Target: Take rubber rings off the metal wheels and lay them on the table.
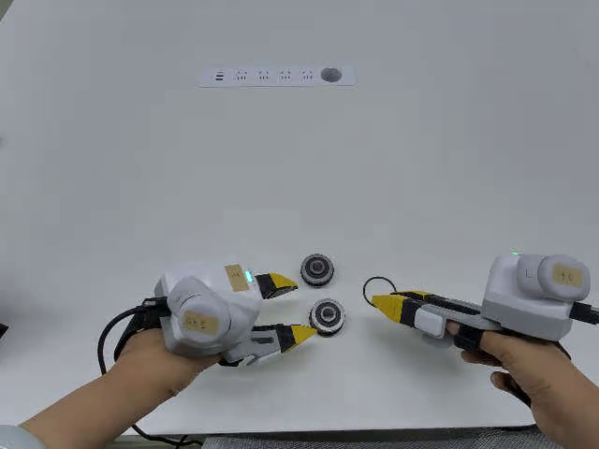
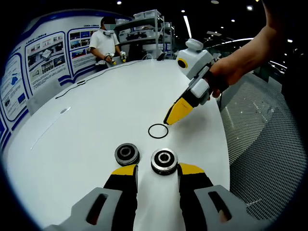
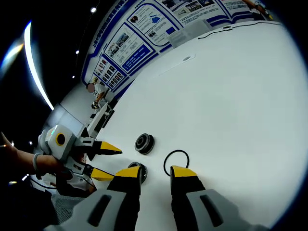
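Two metal wheels lie on the white table (image 1: 299, 168). The farther wheel (image 1: 317, 269) has a black band round its rim. The nearer wheel (image 1: 327, 316) shows a silver rim and sits just ahead of my left gripper (image 1: 291, 307), which is open; in the left gripper view this wheel (image 2: 164, 161) lies between the yellow tips. A loose black rubber ring (image 1: 379, 278) lies flat on the table to the right of the wheels. My right gripper (image 1: 386, 303) points at it from the right, its jaws slightly apart and holding nothing. The ring (image 3: 176, 151) lies right in front of them.
A white power strip (image 1: 276, 76) lies at the far side of the table. The table's near edge (image 1: 374, 432) runs under both hands. A black cable (image 1: 108, 341) trails from the left gripper. A person (image 2: 107, 43) stands far behind the table.
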Demonstrator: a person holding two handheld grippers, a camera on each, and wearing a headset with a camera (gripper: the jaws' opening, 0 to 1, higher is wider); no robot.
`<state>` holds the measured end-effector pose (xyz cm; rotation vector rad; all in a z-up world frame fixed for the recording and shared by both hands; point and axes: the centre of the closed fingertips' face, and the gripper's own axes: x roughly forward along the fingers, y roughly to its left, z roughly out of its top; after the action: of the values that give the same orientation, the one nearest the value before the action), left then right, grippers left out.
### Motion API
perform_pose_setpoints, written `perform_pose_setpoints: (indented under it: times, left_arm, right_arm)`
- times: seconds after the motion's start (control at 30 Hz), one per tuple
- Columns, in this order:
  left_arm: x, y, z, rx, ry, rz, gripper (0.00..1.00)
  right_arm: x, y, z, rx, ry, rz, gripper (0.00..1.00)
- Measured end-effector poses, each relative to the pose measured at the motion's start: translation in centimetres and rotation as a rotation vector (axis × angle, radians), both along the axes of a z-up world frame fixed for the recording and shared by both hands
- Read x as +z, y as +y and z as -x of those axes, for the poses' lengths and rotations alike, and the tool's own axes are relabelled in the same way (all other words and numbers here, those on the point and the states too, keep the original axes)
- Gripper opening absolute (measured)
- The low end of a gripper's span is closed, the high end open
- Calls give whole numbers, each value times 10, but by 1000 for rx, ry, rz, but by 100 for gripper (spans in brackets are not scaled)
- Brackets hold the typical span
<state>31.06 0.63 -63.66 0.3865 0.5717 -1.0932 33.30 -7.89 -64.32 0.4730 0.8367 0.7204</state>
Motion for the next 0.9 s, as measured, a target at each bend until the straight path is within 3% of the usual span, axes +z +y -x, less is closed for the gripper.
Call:
perform_pose_setpoints:
  times: [0.6,0.9]
  left_arm:
    - [-6,-21,-1,-73,9,-29,23]
    - [-11,-23,0,-91,15,-53,19]
  right_arm:
    - [-1,11,6,19,13,-32,23]
    - [-3,14,8,18,19,-43,22]
